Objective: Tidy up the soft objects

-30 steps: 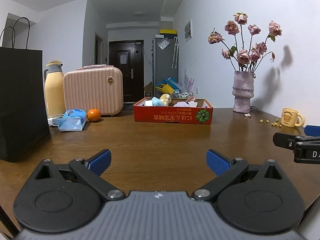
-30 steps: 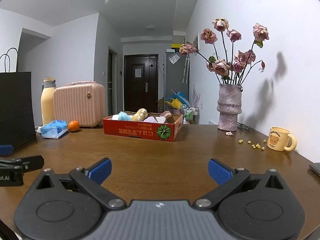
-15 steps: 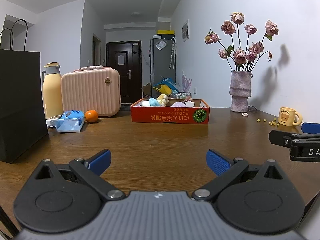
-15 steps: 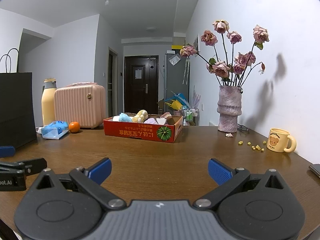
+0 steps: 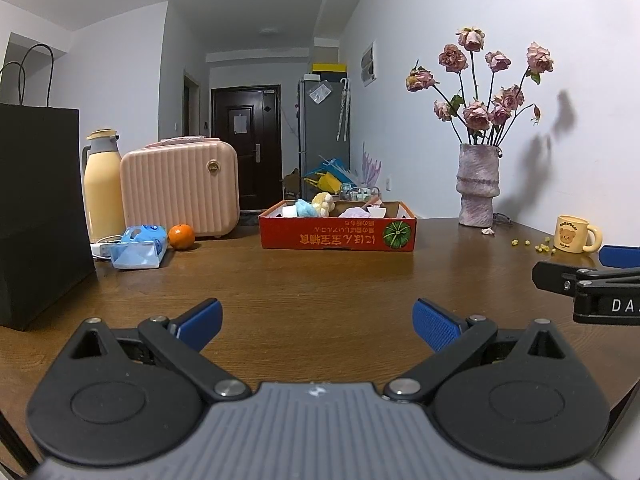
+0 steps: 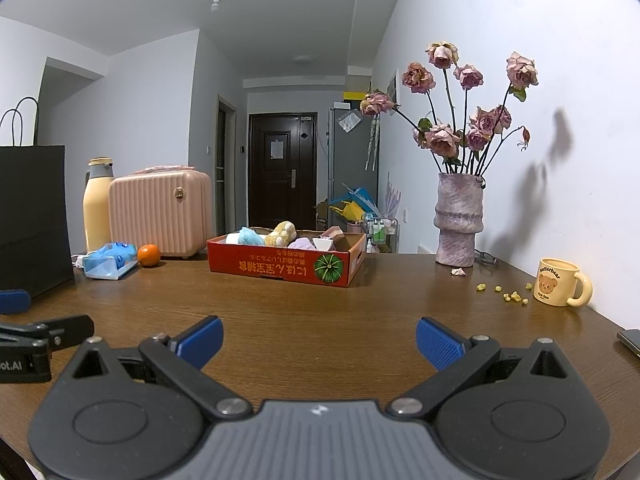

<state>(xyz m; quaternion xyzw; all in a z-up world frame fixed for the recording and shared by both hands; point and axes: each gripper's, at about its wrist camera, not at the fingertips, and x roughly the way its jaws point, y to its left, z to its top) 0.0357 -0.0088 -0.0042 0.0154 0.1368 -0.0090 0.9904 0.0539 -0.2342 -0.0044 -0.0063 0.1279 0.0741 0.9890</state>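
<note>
Over the preceding second, little was changed beyond a slight drift of both cameras: the red cardboard box (image 5: pixel 338 232) was seen a little lower and nearer in the left wrist view, and nothing on the table (image 5: pixel 320 284) was shifted. No progress on the task can be read from that drift.

The left gripper (image 5: pixel 318 320) and the right gripper (image 6: pixel 319 340) were held low over the near table with their blue fingers spread wide and nothing between them.

The soft objects (image 6: pixel 280 236) were lying together inside the box, well apart from both grippers; a blue plush piece, a yellow one and a lilac one could be made out. A scene like this would fit either soft things gathered into the box for good or a box waiting to be sorted out.

Most of the box's contents were hidden behind its front wall. Each gripper was cut off at the edge of the other's view. The packet (image 5: pixel 138 246) beside the orange (image 5: pixel 181 236) was too small for its print to be read.
</note>
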